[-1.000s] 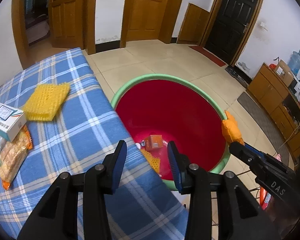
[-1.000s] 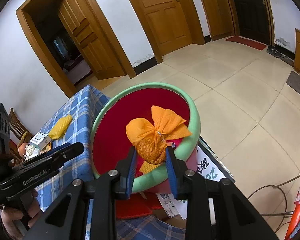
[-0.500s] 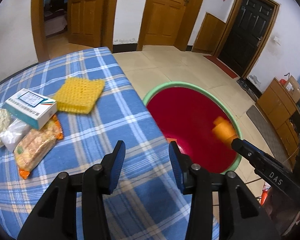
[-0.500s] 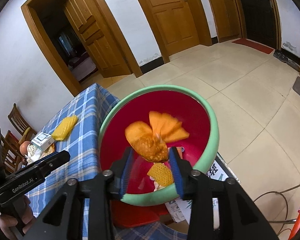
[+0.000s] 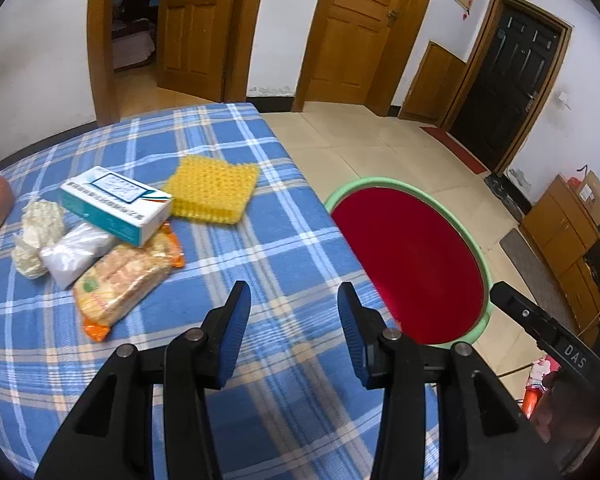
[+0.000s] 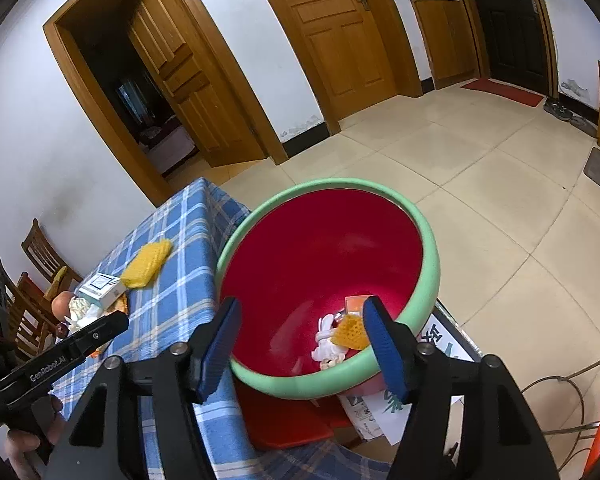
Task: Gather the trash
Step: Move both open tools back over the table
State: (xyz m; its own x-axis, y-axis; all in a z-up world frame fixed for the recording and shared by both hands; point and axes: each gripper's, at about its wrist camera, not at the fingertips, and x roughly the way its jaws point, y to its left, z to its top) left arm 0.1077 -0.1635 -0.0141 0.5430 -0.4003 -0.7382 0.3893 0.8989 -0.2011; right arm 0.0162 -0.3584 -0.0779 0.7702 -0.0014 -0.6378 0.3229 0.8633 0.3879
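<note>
Right gripper (image 6: 300, 320): I am hanging it over the bin (image 6: 428, 256), jaws just opening, nothing between. Left gripper (image 5: 294, 304): half-open, empty, facing desk (image 5: 260, 272) trash — box (image 5: 116, 204), snack bag (image 5: 120, 284).

Wooden doors (image 5: 340, 36) occupy the upper centre of the frame; a dark door (image 5: 512, 88) stands upper right. Wooden chairs (image 6: 40, 256) sit at the left edge, a low cabinet (image 5: 564, 236) at the right.
</note>
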